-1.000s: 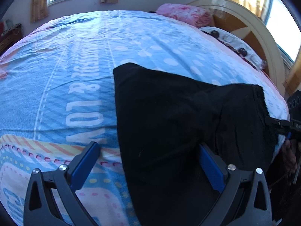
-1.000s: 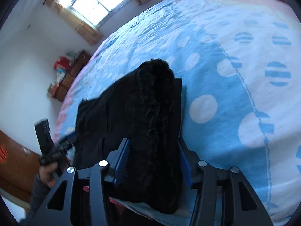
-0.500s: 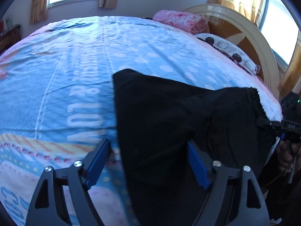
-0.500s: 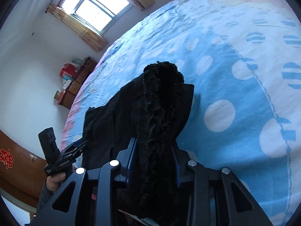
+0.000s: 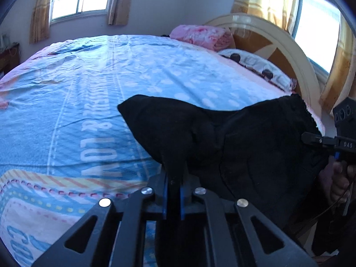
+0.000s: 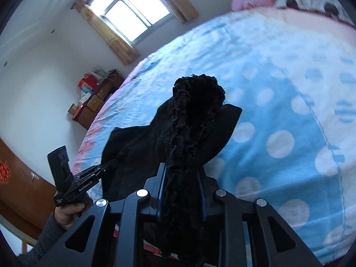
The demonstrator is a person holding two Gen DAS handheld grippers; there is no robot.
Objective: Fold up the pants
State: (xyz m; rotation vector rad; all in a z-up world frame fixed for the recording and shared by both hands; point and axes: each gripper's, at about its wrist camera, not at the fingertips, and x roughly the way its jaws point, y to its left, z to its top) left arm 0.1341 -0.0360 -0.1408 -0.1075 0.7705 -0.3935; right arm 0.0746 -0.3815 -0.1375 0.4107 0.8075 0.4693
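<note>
The black pants (image 5: pixel 222 142) lie at the near edge of the bed, partly lifted off the sheet. My left gripper (image 5: pixel 173 187) is shut on a pinched fold of the pants at their left side. My right gripper (image 6: pixel 181 184) is shut on the thick fuzzy end of the pants (image 6: pixel 191 115), which bunches up between its blue pads. In the left wrist view the right gripper (image 5: pixel 320 141) holds the pants' right end. In the right wrist view the left gripper (image 6: pixel 106 166) grips the far left edge.
The bed carries a blue patterned sheet (image 5: pixel 89 93) with white dots and lettering. A pink pillow (image 5: pixel 200 35) and a white pillow (image 5: pixel 255 64) lie against the curved headboard (image 5: pixel 278 44). Boxes and a wooden cabinet (image 6: pixel 93 102) stand by the wall.
My left gripper closed from open onto the pants' left edge. My right gripper tightened on the fuzzy end. Both raised the cloth a little off the sheet.
</note>
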